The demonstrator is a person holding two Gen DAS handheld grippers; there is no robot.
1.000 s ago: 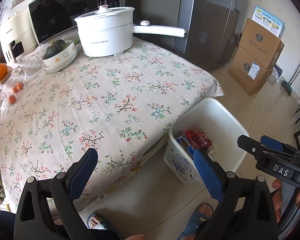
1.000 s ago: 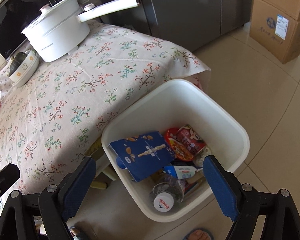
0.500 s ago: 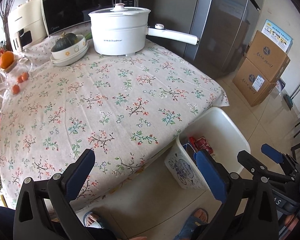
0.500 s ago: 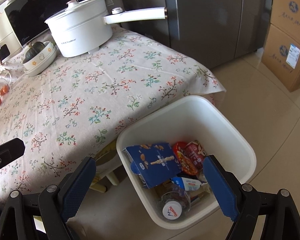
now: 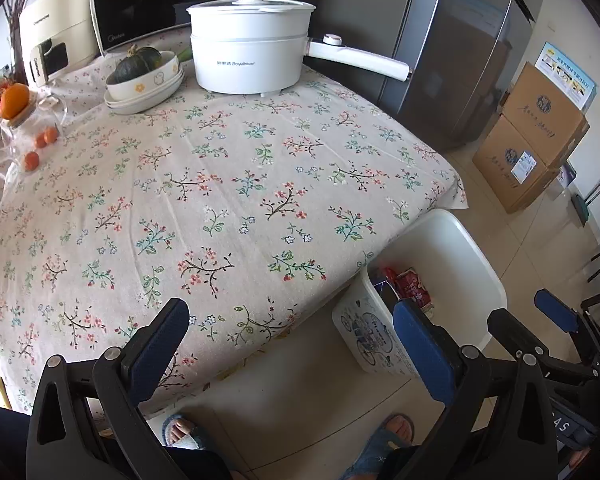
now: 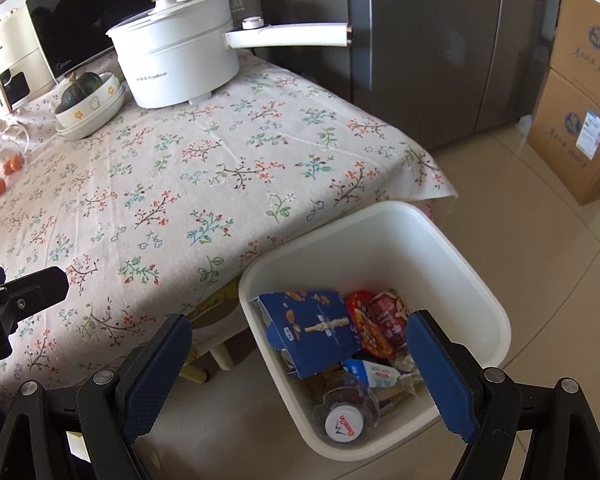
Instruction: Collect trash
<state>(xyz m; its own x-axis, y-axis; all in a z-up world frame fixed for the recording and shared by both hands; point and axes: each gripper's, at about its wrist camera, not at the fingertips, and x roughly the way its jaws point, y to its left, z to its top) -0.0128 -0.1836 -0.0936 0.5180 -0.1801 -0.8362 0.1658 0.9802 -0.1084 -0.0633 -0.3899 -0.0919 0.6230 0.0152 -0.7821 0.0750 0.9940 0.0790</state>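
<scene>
- The white bin [image 6: 496,312], lower right of the right wrist view, sits on the floor beside the table [image 6: 220,168] and already holds a blue box [image 6: 312,328], red wrappers [image 6: 384,316] and a bottle [image 6: 342,426].
- Right gripper [image 6: 300,364]: jaws wide apart, empty.
- Left gripper [image 5: 292,344]: jaws wide apart, empty.
- No loose trash shows on the cloth; scan the table edges before reaching.

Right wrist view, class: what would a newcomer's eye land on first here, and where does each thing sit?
The white bin on the floor at the table's corner stands out, filled with a blue snack box, red wrappers and a clear bottle. Behind it, the flowered tablecloth carries a big white electric pot with a long handle at the far edge. The right claw hangs open above the bin, holding nothing.
</scene>
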